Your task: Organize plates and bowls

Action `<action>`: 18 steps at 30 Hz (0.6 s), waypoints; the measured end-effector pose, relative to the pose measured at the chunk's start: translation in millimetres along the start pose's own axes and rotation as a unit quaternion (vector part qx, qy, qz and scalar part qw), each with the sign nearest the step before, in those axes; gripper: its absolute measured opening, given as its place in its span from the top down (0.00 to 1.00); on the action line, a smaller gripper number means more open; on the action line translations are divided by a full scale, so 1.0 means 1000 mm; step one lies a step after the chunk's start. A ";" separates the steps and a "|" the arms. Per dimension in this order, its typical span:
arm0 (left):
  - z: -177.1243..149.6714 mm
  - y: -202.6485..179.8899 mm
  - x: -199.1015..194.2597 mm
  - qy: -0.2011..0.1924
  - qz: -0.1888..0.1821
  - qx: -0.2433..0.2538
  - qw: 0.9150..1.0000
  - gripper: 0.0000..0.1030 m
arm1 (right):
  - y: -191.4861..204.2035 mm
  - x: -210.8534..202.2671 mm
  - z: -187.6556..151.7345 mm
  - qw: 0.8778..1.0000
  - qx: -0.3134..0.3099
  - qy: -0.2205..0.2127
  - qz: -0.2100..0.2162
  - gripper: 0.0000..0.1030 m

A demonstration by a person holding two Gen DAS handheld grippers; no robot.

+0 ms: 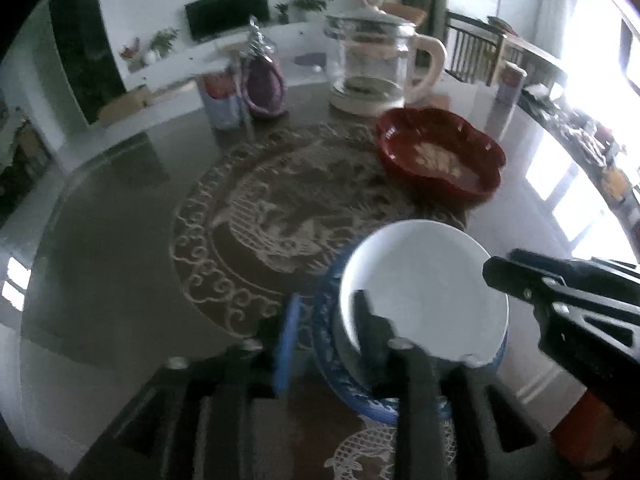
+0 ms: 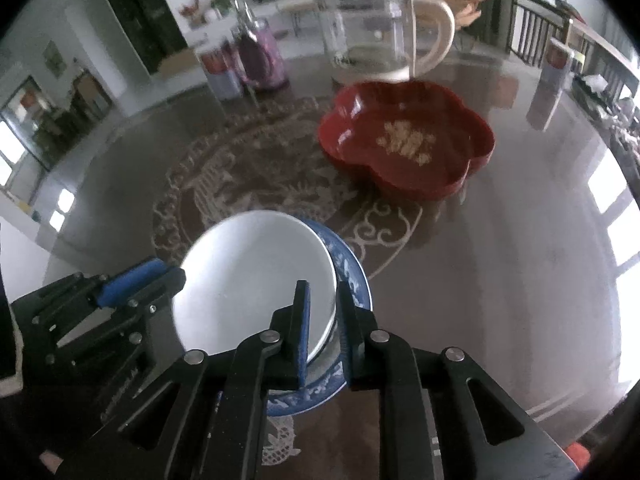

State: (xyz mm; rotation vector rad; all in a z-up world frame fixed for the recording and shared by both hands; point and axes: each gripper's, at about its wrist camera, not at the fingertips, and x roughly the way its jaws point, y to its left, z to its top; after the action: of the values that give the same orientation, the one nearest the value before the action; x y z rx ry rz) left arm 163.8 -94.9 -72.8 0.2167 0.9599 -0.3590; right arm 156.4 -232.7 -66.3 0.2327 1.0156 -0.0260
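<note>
A white bowl [image 1: 420,280] [image 2: 248,272] stands on a blue-patterned plate [image 1: 344,388] [image 2: 352,272] on the round table. My left gripper [image 1: 326,300] straddles the bowl's left rim, blue-padded finger outside, other finger inside, with a visible gap on the pad side; it is open. My right gripper [image 2: 322,286] straddles the right rim, jaws slightly apart from the wall, open. Each view shows the other gripper's fingers [image 1: 516,280] [image 2: 152,276] at the opposite rim.
A red flower-shaped dish [image 1: 440,152] [image 2: 404,140] with crumbs sits behind the bowl. Further back stand a glass kettle [image 1: 372,64] [image 2: 368,28], a purple jar [image 1: 264,80] [image 2: 260,56] and a can [image 1: 220,100]. A lace-patterned mat [image 1: 260,208] lies under the glass top.
</note>
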 end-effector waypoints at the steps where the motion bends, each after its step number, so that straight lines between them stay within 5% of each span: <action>1: 0.000 0.000 -0.002 -0.005 0.005 0.001 1.000 0.52 | 0.001 -0.005 0.000 1.000 0.001 -0.012 0.004 0.54; 2: -0.002 -0.001 -0.005 -0.011 0.014 0.005 1.000 0.49 | 0.001 -0.011 -0.001 1.000 0.001 -0.026 0.009 0.42; 8: -0.007 -0.005 -0.012 -0.022 0.028 0.018 0.999 0.47 | 0.003 -0.031 -0.006 0.998 0.004 -0.070 0.009 0.41; 18: -0.008 -0.008 -0.017 -0.024 0.028 0.018 0.999 0.47 | -0.022 -0.029 -0.018 0.997 0.035 -0.063 0.009 0.41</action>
State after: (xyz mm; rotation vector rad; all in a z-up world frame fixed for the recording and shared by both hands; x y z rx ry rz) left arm 146.4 -96.4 -63.4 0.2658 0.8992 -0.3286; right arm 123.5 -253.0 -55.1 0.2995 0.8879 -0.0599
